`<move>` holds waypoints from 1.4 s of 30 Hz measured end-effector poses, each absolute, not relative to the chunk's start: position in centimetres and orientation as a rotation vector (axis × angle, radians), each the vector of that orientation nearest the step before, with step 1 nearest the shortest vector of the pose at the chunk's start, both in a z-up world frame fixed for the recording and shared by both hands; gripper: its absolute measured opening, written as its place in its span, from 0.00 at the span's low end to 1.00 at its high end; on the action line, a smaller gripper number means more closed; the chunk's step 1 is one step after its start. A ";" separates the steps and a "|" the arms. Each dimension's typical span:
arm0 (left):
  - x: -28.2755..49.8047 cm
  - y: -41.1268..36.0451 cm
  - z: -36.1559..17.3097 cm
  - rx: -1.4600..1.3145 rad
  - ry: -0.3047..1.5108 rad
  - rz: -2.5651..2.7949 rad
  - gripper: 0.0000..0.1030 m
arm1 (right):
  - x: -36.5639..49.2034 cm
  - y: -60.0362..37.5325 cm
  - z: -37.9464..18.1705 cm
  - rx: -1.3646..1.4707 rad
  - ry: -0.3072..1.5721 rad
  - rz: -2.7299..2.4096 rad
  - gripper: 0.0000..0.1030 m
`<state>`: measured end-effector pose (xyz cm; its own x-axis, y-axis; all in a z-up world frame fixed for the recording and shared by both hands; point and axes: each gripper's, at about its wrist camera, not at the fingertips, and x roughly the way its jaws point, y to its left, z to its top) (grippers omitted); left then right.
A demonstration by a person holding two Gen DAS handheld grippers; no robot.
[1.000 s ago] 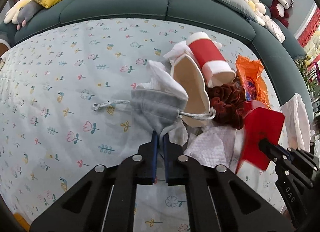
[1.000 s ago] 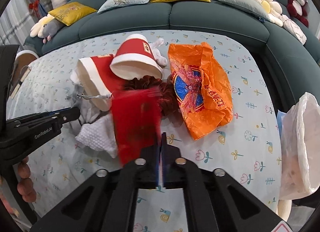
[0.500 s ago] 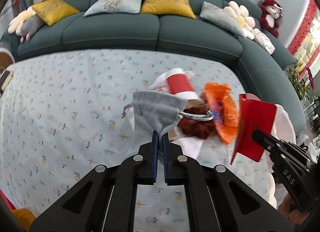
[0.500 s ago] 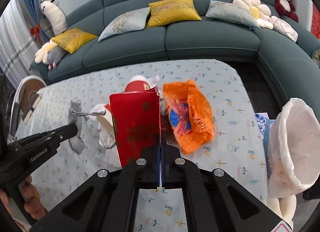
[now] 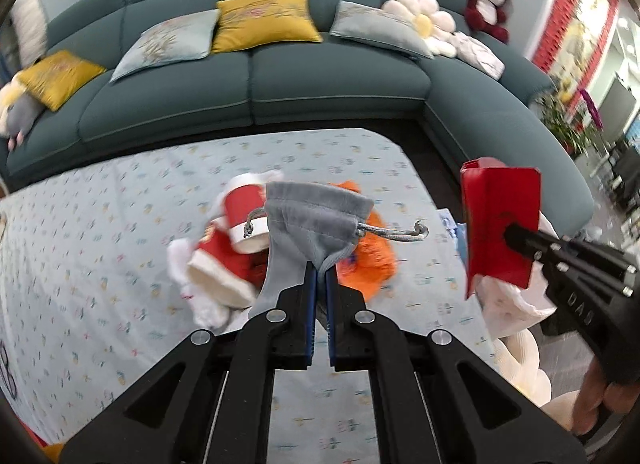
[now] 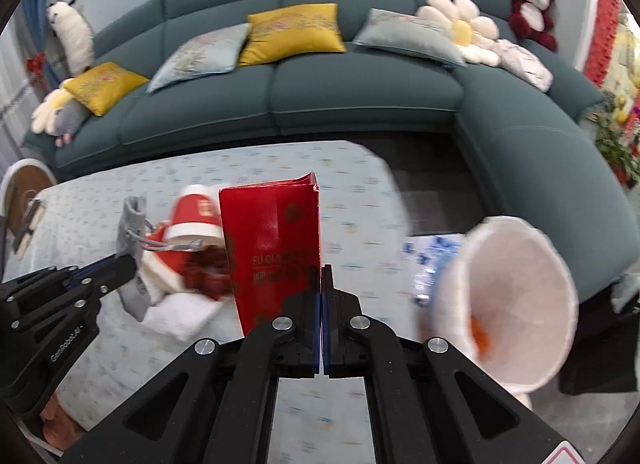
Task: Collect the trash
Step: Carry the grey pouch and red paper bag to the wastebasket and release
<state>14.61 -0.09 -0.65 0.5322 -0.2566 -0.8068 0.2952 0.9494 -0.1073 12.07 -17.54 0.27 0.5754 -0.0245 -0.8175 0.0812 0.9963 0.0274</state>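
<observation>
My left gripper is shut on a grey drawstring pouch and holds it in the air above the table. My right gripper is shut on a red carton, held upright above the table; it also shows in the left wrist view. A white-lined trash bag gapes open off the table's right edge, right of the carton. Two red paper cups, an orange plastic bag, a dark red scrunchie and white tissues lie heaped on the table.
The table wears a pale blue floral cloth. A teal corner sofa with yellow and grey cushions and plush toys curves behind and to the right. A blue-printed packet lies by the bag.
Both grippers have lifted their loads well off the pile and swung right, toward the trash bag. The bag's opening now looms larger in the right wrist view.
</observation>
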 end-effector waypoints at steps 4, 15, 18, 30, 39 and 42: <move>14.3 -3.7 -0.1 0.081 0.943 -0.379 0.04 | 11.3 -21.1 1.2 0.046 0.982 -0.150 0.01; 13.1 -11.6 -0.4 0.145 0.939 -0.514 0.04 | 8.5 -28.5 1.3 0.147 0.968 -0.336 0.01; 13.0 -13.6 -0.6 0.150 0.946 -0.555 0.04 | 8.1 -30.0 1.2 0.191 0.964 -0.366 0.01; 13.2 -20.6 -2.6 0.177 0.985 -0.694 0.04 | 6.2 -35.4 -0.3 0.315 0.971 -0.556 0.01; 14.0 -24.0 -4.7 0.206 1.027 -0.778 0.04 | 5.4 -38.3 -1.6 0.368 1.005 -0.644 0.01; 14.1 -24.9 -5.2 0.210 1.042 -0.789 0.04 | 5.3 -38.8 -1.8 0.374 1.005 -0.661 0.01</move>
